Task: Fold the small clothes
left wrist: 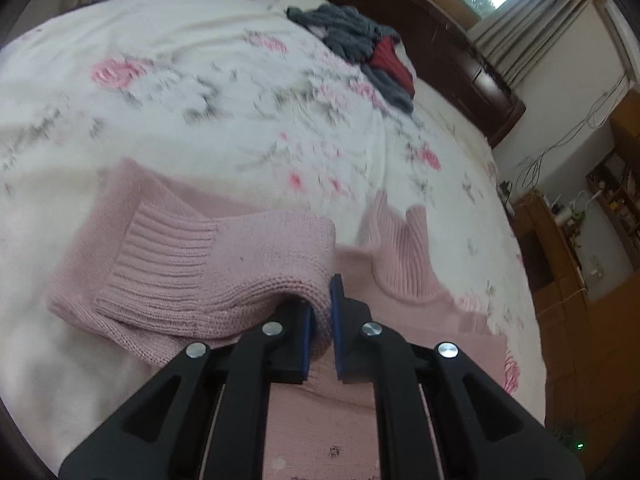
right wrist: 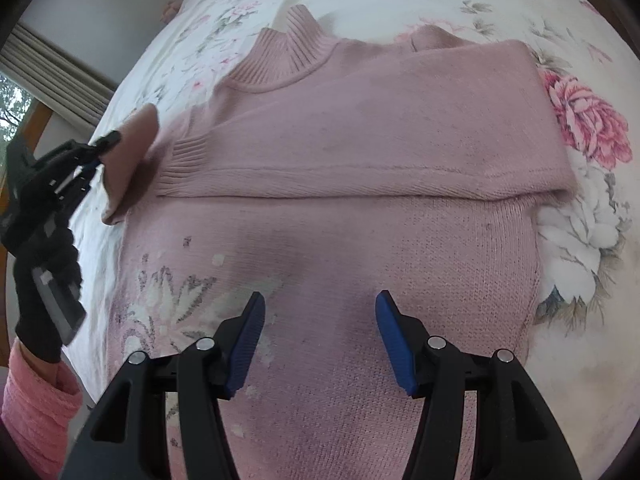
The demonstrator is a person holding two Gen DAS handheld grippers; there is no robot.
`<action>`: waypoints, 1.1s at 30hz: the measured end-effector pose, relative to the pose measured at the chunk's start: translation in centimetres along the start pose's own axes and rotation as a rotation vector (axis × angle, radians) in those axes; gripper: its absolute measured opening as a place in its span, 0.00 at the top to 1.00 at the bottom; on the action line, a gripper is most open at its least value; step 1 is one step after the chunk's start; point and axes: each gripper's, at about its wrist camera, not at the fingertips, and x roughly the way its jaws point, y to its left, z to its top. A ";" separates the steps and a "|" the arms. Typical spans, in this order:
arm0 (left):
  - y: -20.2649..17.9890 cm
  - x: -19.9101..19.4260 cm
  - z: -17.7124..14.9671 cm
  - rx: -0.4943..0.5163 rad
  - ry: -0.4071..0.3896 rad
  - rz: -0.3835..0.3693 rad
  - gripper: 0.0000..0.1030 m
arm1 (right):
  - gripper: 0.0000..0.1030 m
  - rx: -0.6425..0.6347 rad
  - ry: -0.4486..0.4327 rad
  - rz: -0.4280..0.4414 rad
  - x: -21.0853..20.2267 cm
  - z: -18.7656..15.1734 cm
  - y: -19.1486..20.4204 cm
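Left gripper [left wrist: 320,320] pinches the pink sweater's [right wrist: 340,240] sleeve [left wrist: 224,264]; best carried flat across the body while the right gripper [right wrist: 320,336], jaws spread, hovers just above.

Sweater [right wrist: 360,216] lies flat on bed [right wrist: 568,360], collar [right wrist: 292,60] toward the far edge. One sleeve [right wrist: 360,128] folded across its chest. Left hand-held gripper [left wrist: 320,320] clamps other sleeve's cuff [left wrist: 224,264] at sweater's left side. Clothes pile [left wrist: 360,44] near headboard [left wrist: 440,52].
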 end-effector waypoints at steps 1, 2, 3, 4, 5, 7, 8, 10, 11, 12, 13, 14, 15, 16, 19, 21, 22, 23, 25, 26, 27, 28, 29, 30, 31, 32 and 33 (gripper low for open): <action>0.0 0.7 -0.5 0.002 0.015 0.007 0.94 | 0.44 0.004 0.003 0.002 0.1 0.0 -0.2; 0.1 1.2 -1.1 0.002 0.028 0.015 0.93 | 0.44 0.008 0.006 0.003 0.3 -0.1 -0.3; 0.2 1.8 -1.5 0.001 0.042 0.024 0.93 | 0.44 0.011 0.009 0.004 0.4 -0.2 -0.5; 0.5 2.6 -2.2 -0.002 0.061 0.032 0.93 | 0.44 0.015 0.013 0.006 0.6 -0.3 -0.5; 0.8 2.9 -2.5 -0.006 0.072 0.036 0.93 | 0.44 0.017 0.014 0.008 0.7 -0.3 -0.6; 1.5 3.7 -3.1 -0.020 0.093 0.041 0.93 | 0.44 0.018 0.016 0.006 1.0 -0.4 -0.6; 1.8 4.0 -3.5 -0.026 0.106 0.038 0.93 | 0.44 0.019 0.017 0.006 1.0 -0.5 -0.6; 2.3 4.8 -4.2 -0.024 0.130 0.043 0.90 | 0.44 0.021 0.021 0.003 1.3 -0.5 -0.6; 2.4 5.1 -4.5 -0.022 0.141 0.041 0.88 | 0.44 0.022 0.024 0.001 1.4 -0.5 -0.7; 2.5 5.1 -4.6 -0.021 0.146 0.038 0.88 | 0.44 0.024 0.026 -0.001 1.5 -0.4 -0.7; 2.5 5.1 -4.8 -0.009 0.149 0.036 0.88 | 0.44 0.025 0.028 -0.002 1.6 -0.4 -0.6; 2.5 5.0 -4.9 0.006 0.155 0.031 0.88 | 0.44 0.026 0.030 -0.005 1.7 -0.4 -0.6; 2.5 4.6 -5.0 0.014 0.169 0.016 0.84 | 0.44 0.027 0.034 -0.008 1.9 -0.4 -0.6; 2.6 4.2 -5.1 0.012 0.184 0.000 0.82 | 0.44 0.026 0.037 -0.009 2.0 -0.4 -0.6; 3.3 1.1 -5.2 0.005 0.238 -0.081 0.75 | 0.43 0.018 0.042 -0.013 1.9 -0.1 -0.4; 3.8 -1.6 -4.3 0.057 0.175 -0.056 0.73 | 0.43 0.012 0.040 -0.014 1.7 0.1 -0.1; 4.3 -2.9 -3.4 0.079 0.130 -0.028 0.72 | 0.43 0.011 0.039 -0.012 1.7 0.3 0.0; 4.8 -3.5 -2.6 0.087 0.103 -0.011 0.69 | 0.43 0.013 0.037 -0.005 1.6 0.5 0.2; 6.2 -3.3 -0.6 0.083 0.100 0.045 0.68 | 0.43 0.016 0.037 0.026 1.7 1.1 1.0; 6.8 -2.9 0.0 0.074 0.107 0.063 0.68 | 0.43 0.012 0.037 0.034 1.8 1.4 1.5; 7.5 -2.1 0.5 0.066 0.122 0.082 0.68 | 0.43 0.004 0.036 0.038 1.8 1.7 2.1; 8.6 -1.0 0.8 0.060 0.145 0.121 0.69 | 0.43 -0.012 0.036 0.038 2.0 2.0 2.9; 9.1 -0.1 1.0 0.058 0.163 0.145 0.71 | 0.43 -0.026 0.039 0.039 2.1 2.4 3.7; 9.8 1.0 0.9 0.054 0.192 0.149 0.71 | 0.43 -0.041 0.042 0.042 2.3 2.8 4.6; 10.3 1.9 0.7 0.050 0.210 0.140 0.71 | 0.43 -0.050 0.046 0.043 2.4 3.2 5.2; 10.5 2.2 0.6 0.050 0.204 0.131 0.71 | 0.43 -0.063 0.051 0.046 2.7 3.8 6.1; 10.7 2.3 0.8 0.045 0.201 0.122 0.71 | 0.43 -0.072 0.054 0.050 2.9 4.3 6.6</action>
